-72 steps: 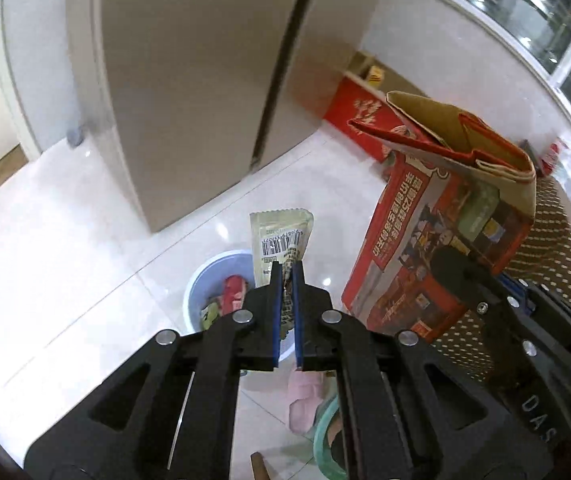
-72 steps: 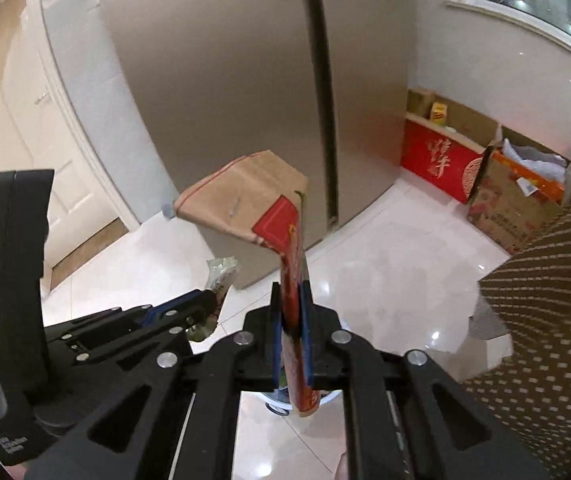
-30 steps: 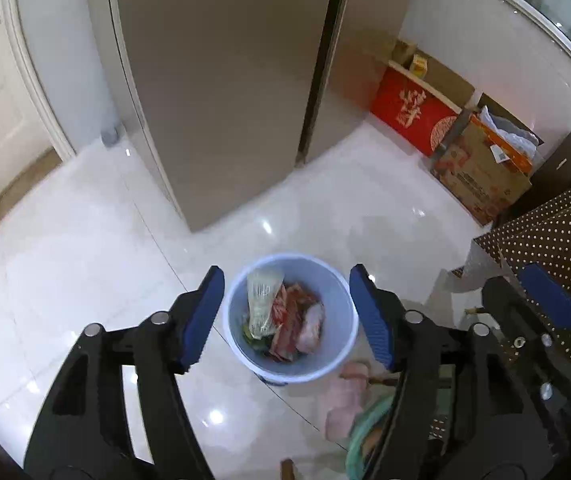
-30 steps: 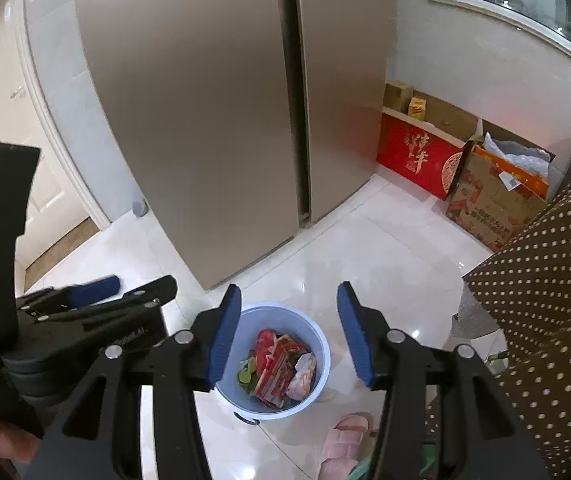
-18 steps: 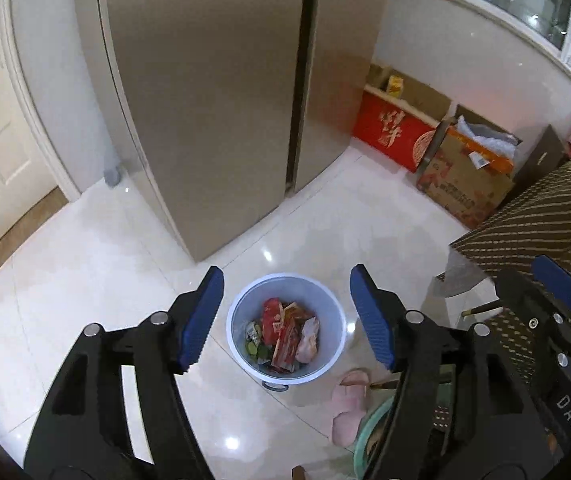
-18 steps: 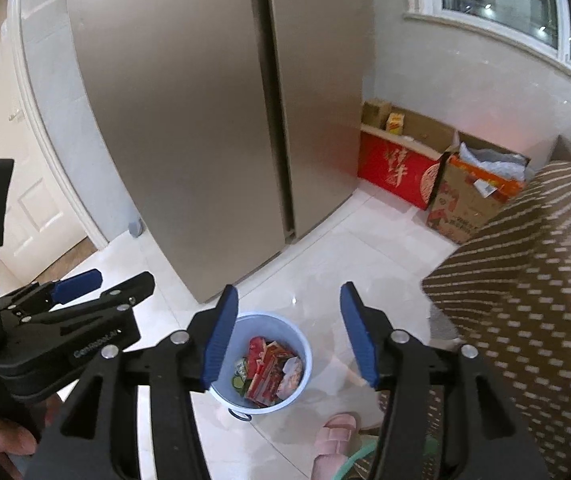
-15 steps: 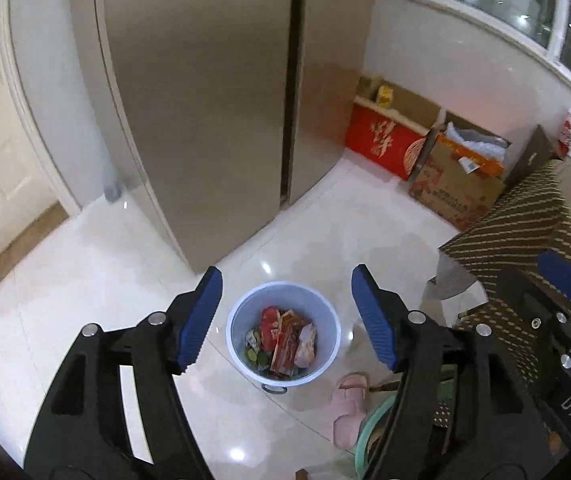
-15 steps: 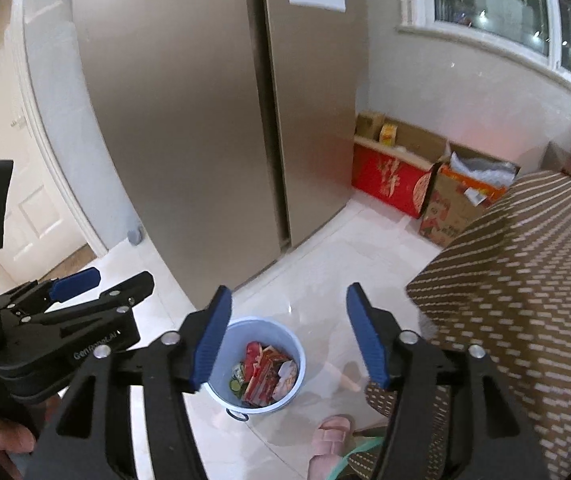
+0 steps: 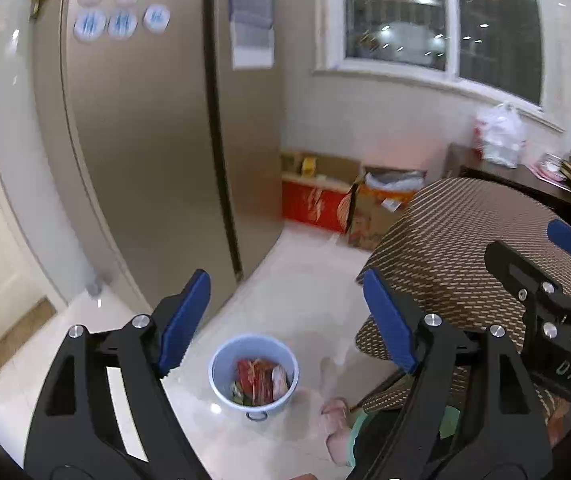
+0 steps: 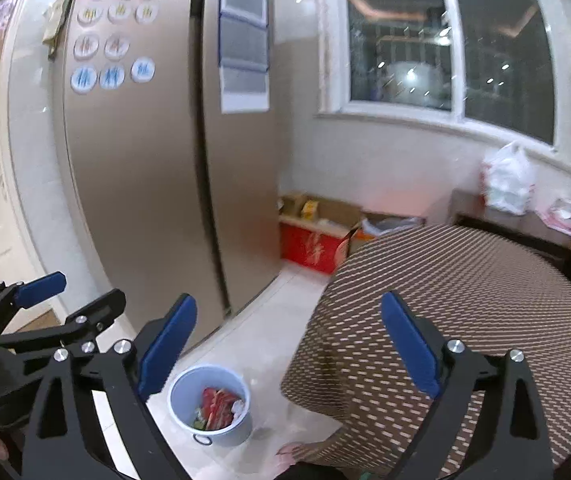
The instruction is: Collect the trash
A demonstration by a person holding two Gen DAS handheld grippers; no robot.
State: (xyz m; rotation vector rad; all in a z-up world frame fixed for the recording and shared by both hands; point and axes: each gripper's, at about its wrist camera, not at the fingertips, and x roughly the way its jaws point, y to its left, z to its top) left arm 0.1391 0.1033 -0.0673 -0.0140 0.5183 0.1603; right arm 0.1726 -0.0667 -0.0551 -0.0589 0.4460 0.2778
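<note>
A pale blue bin [image 9: 254, 376] stands on the white floor below both grippers, with red and green wrappers [image 9: 259, 380] lying inside it. In the right wrist view the same bin [image 10: 211, 408] sits low between the fingers. My left gripper [image 9: 287, 320] hangs well above the bin, its jaws opening, nothing between the blue pads. My right gripper [image 10: 287, 344] is also high above the floor, its jaws opening wide and empty. The left gripper [image 10: 45, 300] shows at the left edge of the right wrist view.
A tall bronze fridge [image 9: 157, 140] fills the left. A round table with a brown dotted cloth [image 10: 465, 312] is at the right. Red and brown cardboard boxes [image 9: 325, 196] line the wall under the window. Pink slippers [image 9: 335, 412] lie by the bin.
Both grippers let go of the wrapper and the red carton, which now lie in the bin. Both then rose and tilted up, so the bin looks smaller and lower, and their jaws spread wider.
</note>
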